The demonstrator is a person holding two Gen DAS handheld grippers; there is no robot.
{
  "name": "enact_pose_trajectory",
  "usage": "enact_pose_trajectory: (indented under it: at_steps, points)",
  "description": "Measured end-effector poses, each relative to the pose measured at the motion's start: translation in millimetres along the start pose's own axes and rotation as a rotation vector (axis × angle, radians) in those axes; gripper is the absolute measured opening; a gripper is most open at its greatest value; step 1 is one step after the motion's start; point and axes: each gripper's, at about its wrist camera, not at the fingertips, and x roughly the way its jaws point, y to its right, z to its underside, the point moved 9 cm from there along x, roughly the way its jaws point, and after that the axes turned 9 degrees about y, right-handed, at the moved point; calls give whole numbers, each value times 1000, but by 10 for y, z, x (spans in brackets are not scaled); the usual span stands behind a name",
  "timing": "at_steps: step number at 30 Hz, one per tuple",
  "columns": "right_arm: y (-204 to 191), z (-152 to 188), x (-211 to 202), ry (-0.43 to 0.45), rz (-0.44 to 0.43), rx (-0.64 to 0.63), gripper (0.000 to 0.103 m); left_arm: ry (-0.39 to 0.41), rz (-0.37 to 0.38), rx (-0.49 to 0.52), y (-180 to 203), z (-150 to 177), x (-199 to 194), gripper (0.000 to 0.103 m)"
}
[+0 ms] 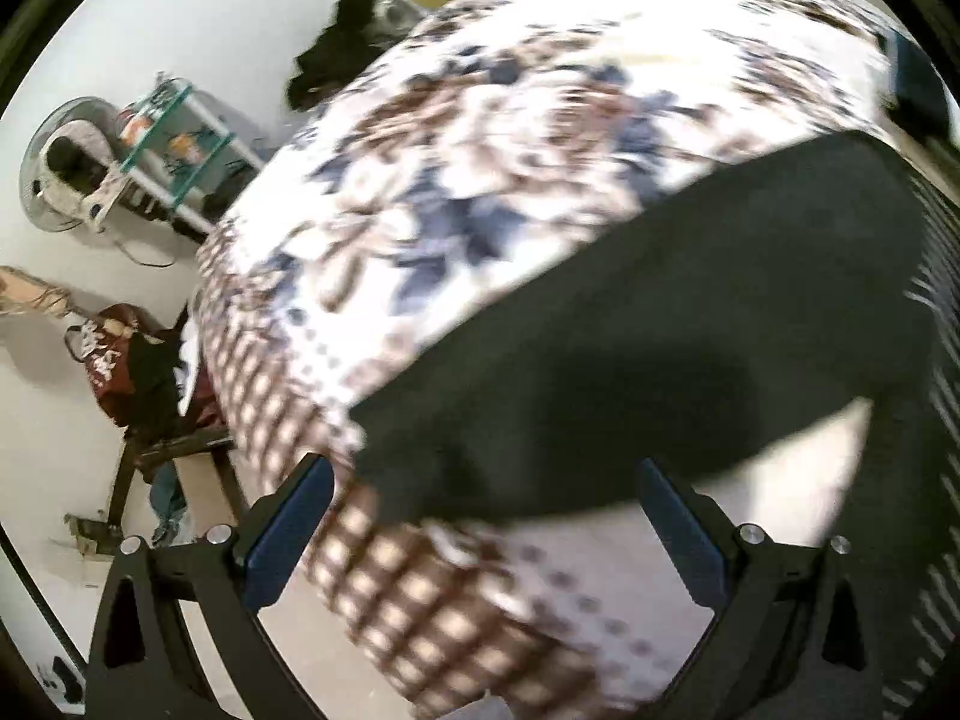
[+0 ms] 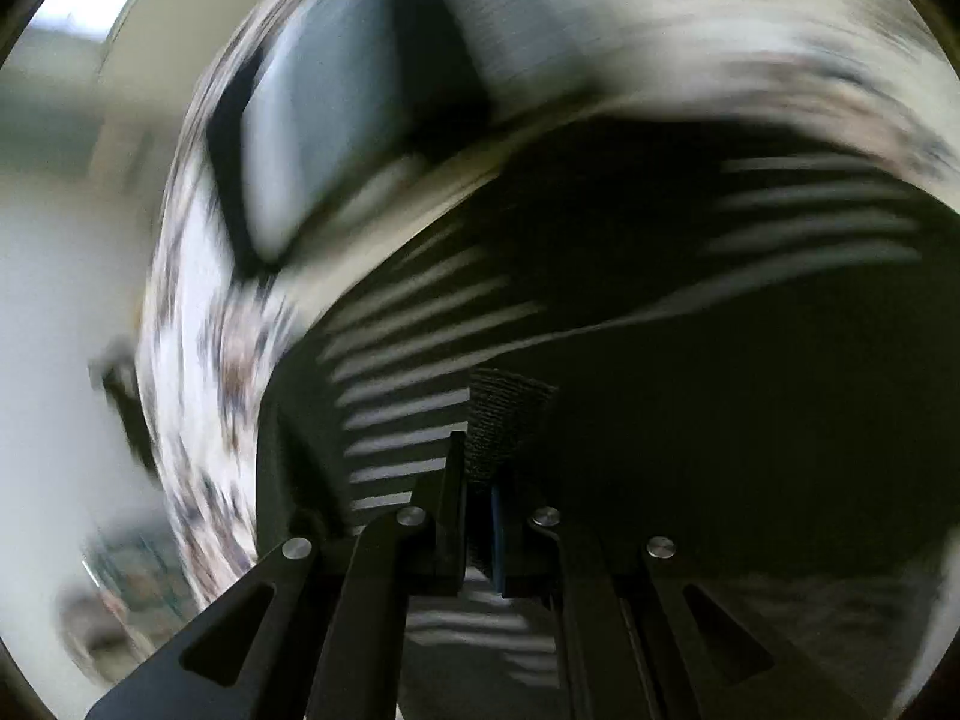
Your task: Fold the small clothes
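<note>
A dark garment [image 1: 630,330] with a black-and-white striped part [image 1: 936,312] lies on a bed with a floral and checked cover [image 1: 468,138]. My left gripper [image 1: 486,516] is open above the garment's near edge, with the cloth between and under its fingers. My right gripper [image 2: 480,474] is shut on a dark knit edge of the garment [image 2: 510,414]. The striped part [image 2: 408,360] spreads to the left of it. The right wrist view is heavily blurred.
A fan [image 1: 66,168] and a shelf with bottles [image 1: 174,138] stand by the white wall. A red bag [image 1: 120,360] sits on a stool at the bed's left. A dark cloth heap [image 1: 342,42] lies at the far bed edge. A dark screen-like slab [image 2: 312,120] lies on the bed.
</note>
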Motion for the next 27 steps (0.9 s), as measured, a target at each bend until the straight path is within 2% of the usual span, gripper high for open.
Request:
enact_pose_trajectory:
  at_steps: [3,6,8,9,10,11,12,13,15,18,21,24,25,27]
  points:
    - [-614,297,602,-71,31,-92,6,-11,-32,-18,-323,16,190,103]
    - [-787,431,893,-66,157,-208,7,-36,-31,-56,-528,58,280,103]
    - [-782,514,842,-78,135,-222,9,-69,0,-86,-614,94,363,103]
    - [-761,563,770,-106,89,-204,21,-86,20,-101,-645,115,395,103]
    - [-722,636,657,-147,26,-161,41,-100,46,-120,-688,128,421,103]
    - [-647,689,520,-169,-23,-114,52,-108,63,-137,-720,135,434,103]
    - [-534,726,345,-167,-55,-66,69,-116,82,-158,-764,143,445,103]
    - [-398,768,167,-156,-69,-30,72,-131,113,-189,-827,155,472,103]
    - [-90,871,-186,-140,-58,-1,72,-164,149,-239,-878,208,532,103]
    - [459,957,-557,-117,39,9,73,-226,238,-360,-938,320,722,103]
    - [922,1087,-676,-131,108,28,73,-281,303,-461,-918,434,996,102]
    - [1321,1220,-605,-170,182,56,73,-311,300,-473,-847,469,1187,101]
    - [1376,1286,-564,-182,193,66,73,-293,288,-464,-822,429,1204,94]
    - [1502,1425,-558,-199,210,71,73,-246,272,-422,-772,311,1130,61]
